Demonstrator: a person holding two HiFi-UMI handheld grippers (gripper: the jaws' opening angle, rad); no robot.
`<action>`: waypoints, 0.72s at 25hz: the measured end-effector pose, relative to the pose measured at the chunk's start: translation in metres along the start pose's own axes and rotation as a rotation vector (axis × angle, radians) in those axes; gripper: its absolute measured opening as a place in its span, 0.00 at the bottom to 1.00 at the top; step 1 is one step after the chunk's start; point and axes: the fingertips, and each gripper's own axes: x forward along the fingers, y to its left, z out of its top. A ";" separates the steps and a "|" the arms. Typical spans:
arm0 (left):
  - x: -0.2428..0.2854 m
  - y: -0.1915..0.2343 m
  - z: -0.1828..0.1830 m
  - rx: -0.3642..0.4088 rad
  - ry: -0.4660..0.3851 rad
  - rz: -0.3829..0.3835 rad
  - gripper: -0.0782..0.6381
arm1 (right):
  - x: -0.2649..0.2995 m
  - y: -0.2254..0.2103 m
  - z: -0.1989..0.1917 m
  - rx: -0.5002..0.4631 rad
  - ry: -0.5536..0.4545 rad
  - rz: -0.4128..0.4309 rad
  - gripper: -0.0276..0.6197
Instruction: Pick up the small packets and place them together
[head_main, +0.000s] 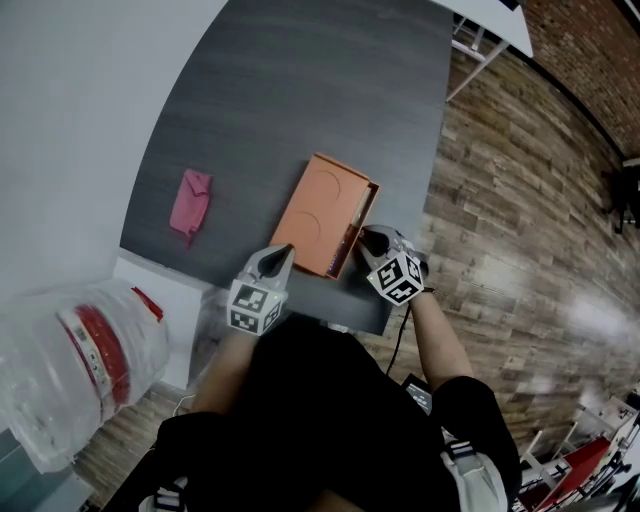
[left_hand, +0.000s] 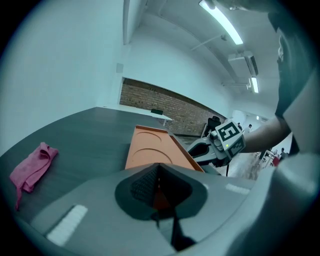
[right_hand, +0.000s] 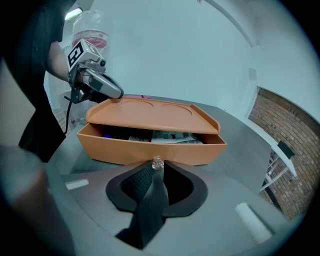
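Dark surface (head_main: 300, 100) carries the box (head_main: 322, 212): right gripper (right_hand: 157, 167) jaws clamp the drawer (right_hand: 110, 149) knob (right_hand: 157, 162), packets (right_hand: 172, 136) lying just beyond inside, while left gripper (left_hand: 159, 172) jaws, together, rest on the lid (right_hand: 150, 111).

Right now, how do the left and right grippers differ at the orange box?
The right gripper has its jaws shut on the clear knob of the drawer; the left gripper holds nothing, its jaws together. The right is at the drawer front, the left's tip at the box top's corner. Both are at the box's near end.
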 end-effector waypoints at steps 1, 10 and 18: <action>0.001 0.000 0.000 0.006 0.004 0.002 0.11 | -0.001 0.000 -0.001 0.005 -0.001 -0.003 0.15; 0.003 0.001 -0.004 0.059 0.029 0.014 0.11 | -0.013 -0.002 -0.015 0.035 0.010 -0.028 0.15; 0.003 0.003 -0.002 0.054 0.018 0.021 0.11 | -0.027 -0.005 -0.035 0.062 0.038 -0.047 0.15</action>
